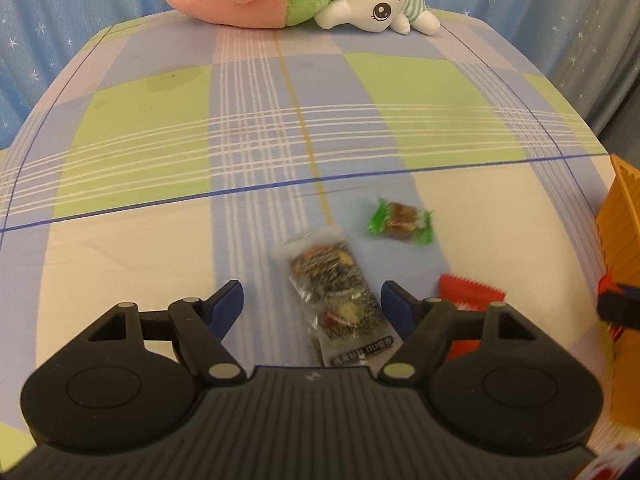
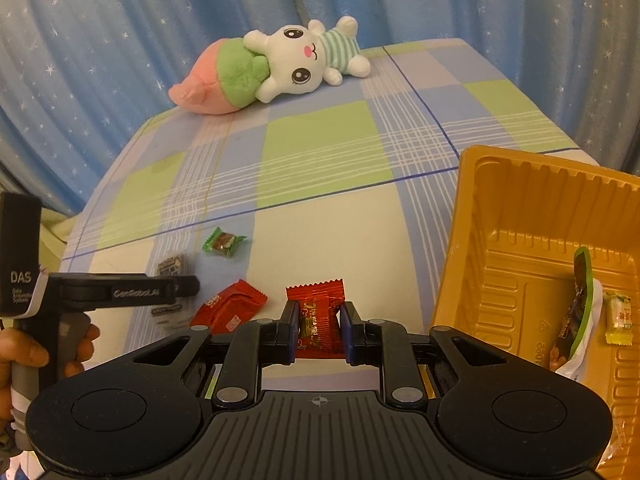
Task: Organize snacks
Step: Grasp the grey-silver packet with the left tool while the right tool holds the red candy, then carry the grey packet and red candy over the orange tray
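Two grippers are in my hands over a table spread with a checked cloth [image 1: 256,128] of pale blue, green and cream squares. Behind it hangs a blue curtain [image 2: 100,60] dotted with small white stars. A plush rabbit [image 2: 308,60] with a pink and green tail lies at the far edge of the table.

My left gripper [image 1: 312,304] stands wide open and holds nothing. A clear packet of dark mixed snack [image 1: 336,296] lies on the cloth directly between its blue pads [image 1: 228,304], touching neither. A green-wrapped candy [image 1: 400,222] lies just beyond it, and a red packet [image 1: 468,292] sits partly hidden behind my right-hand finger.

My right gripper [image 2: 319,328] is clamped tight on a small red wrapped snack [image 2: 316,320], which stands upright between the pads, above the cloth. The orange tray [image 2: 520,208] lies just to its right, already holding a green-edged packet [image 2: 576,312] and a small yellow candy [image 2: 618,316].

The tray's near and right sides are cut off by the frame edge. In the left view only a sliver of the tray shows, and the snacks there are blurred, so I cannot read the print. In the right view my left gripper crosses the clear packet and hides most of it. My left hand [image 2: 24,356] on the handle is cut off at the frame edge.
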